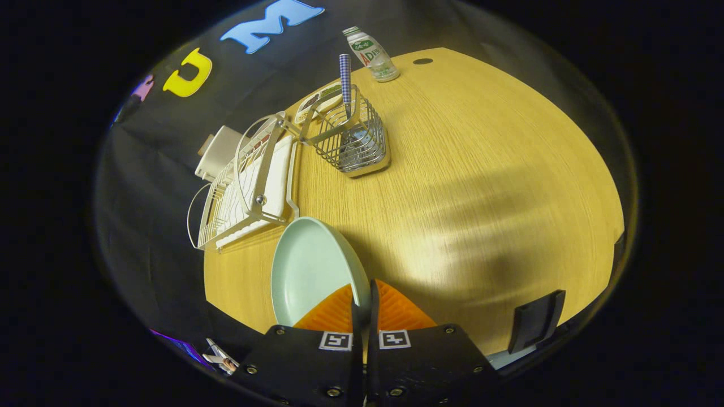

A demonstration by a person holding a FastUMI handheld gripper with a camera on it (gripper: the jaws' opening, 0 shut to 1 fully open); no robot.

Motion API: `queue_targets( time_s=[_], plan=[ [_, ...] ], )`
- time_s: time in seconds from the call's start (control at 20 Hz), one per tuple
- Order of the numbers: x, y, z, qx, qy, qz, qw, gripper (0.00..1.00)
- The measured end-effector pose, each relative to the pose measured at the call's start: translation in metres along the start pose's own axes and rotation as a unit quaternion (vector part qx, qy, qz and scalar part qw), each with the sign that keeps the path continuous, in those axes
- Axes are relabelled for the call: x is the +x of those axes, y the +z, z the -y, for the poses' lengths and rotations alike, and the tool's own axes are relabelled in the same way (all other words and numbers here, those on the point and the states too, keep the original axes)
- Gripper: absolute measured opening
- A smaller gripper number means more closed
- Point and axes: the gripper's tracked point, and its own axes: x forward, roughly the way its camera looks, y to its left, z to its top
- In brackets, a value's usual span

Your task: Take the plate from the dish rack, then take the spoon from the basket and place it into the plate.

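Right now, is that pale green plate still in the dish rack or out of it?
Out. The plate is pinched by its rim in the tool, tilted above the table, apart from the dish rack.

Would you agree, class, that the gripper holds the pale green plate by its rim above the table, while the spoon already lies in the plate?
Not quite. The gripper does pinch the pale green plate by its rim above the table, but the spoon does not lie in the plate: the gripper view shows it standing upright in the wire basket, beyond the fingers.
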Motion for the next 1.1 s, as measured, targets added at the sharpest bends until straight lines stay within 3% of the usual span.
queue_targets(
  time_s=[0.2,0.35,0.45,0.5,0.7,1.1],
  plan=[
    [0.006,0.003,0.005,0.013,0.004,0.011,1.0,0.04],
    [-0.002,0.018,0.01,-0.03,-0.008,0.048,0.998,0.11],
    [-0.016,0.037,0.011,-0.081,-0.021,0.095,0.992,0.45],
    [-0.029,0.051,0.011,-0.106,-0.027,0.124,0.986,0.69],
    [-0.084,0.095,-0.007,-0.163,-0.021,0.221,0.961,0.69],
    [-0.145,0.157,-0.018,-0.189,-0.033,0.335,0.922,0.69]
  ],
)
